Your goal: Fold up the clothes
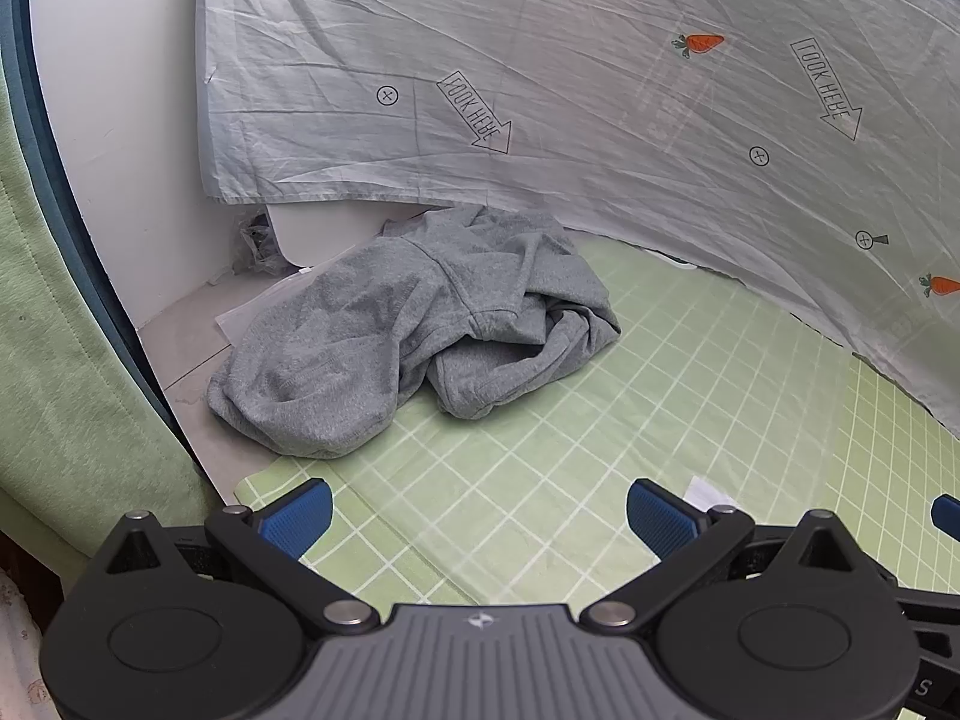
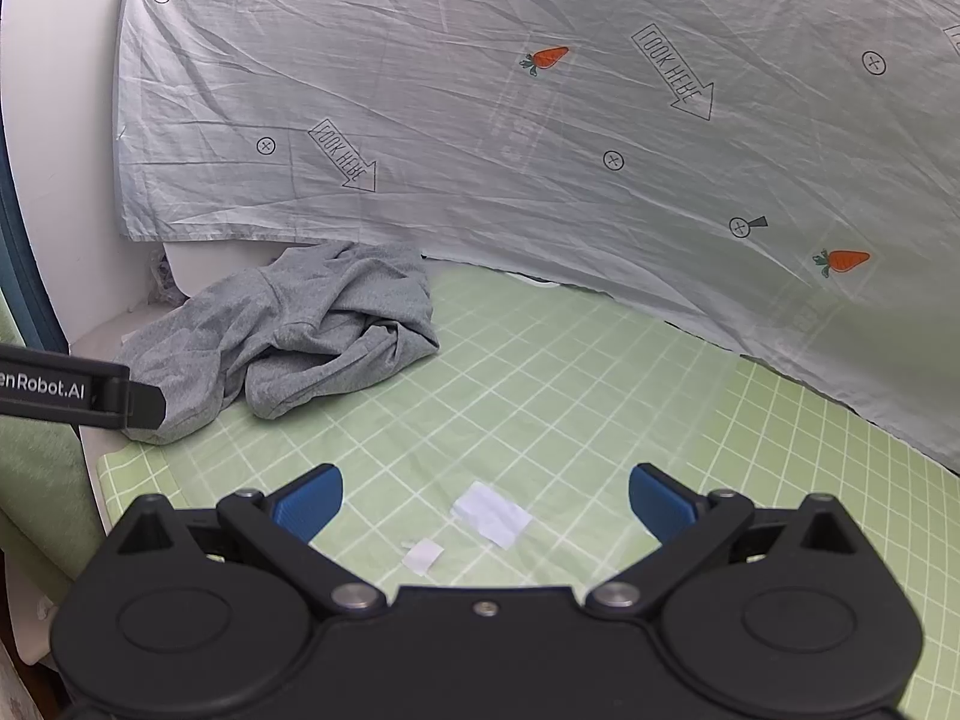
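A crumpled grey garment (image 1: 414, 330) lies in a heap at the far left of the green checked mat (image 1: 600, 420), partly hanging over the mat's left edge. My left gripper (image 1: 479, 516) hovers above the near part of the mat, open, nothing between its blue pads, the garment well ahead of it. In the right wrist view the same garment (image 2: 288, 336) sits ahead to the left. My right gripper (image 2: 486, 501) is open over the mat (image 2: 600, 408) with nothing held. The left gripper's black arm (image 2: 78, 393) pokes in from the left edge, just before the garment.
A pale sheet (image 1: 600, 90) printed with carrots and arrows hangs behind the mat like a backdrop. Two white paper scraps (image 2: 492, 513) lie on the mat under the right gripper. A white wall (image 1: 120, 150) and a green curtain (image 1: 54, 360) bound the left side.
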`<control>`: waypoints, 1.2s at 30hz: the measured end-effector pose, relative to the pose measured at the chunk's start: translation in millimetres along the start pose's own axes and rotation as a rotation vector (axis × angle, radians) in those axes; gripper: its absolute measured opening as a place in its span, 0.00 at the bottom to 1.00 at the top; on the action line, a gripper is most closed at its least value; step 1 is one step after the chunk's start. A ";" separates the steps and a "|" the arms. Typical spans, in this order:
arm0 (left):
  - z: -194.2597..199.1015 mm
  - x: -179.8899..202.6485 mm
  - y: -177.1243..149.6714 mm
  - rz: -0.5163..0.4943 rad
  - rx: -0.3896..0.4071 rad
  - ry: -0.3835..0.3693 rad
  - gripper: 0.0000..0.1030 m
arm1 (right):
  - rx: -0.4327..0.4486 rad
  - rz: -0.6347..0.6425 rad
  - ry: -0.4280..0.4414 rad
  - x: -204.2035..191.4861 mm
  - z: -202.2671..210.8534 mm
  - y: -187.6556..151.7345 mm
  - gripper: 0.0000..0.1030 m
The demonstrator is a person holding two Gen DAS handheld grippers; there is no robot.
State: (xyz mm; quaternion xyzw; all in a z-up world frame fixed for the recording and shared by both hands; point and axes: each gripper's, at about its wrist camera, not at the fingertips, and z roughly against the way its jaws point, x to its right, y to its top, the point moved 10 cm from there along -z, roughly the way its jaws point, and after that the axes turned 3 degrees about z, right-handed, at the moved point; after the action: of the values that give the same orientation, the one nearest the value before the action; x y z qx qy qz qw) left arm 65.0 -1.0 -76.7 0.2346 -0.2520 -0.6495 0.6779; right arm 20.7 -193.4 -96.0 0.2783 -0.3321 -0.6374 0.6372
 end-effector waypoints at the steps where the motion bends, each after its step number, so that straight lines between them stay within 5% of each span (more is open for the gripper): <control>1: -0.3 0.1 0.0 0.000 0.000 -0.001 1.00 | 0.001 0.000 0.000 -0.1 0.1 0.2 1.00; 36: -2.5 1.8 1.3 -0.002 -0.006 -0.008 1.00 | -0.005 -0.008 -0.011 1.6 -0.6 0.0 1.00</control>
State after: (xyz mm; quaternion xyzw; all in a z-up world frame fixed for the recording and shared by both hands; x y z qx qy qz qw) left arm 67.7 -2.8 -77.7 0.2302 -0.2525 -0.6520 0.6769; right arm 21.1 -195.1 -96.3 0.2743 -0.3329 -0.6423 0.6336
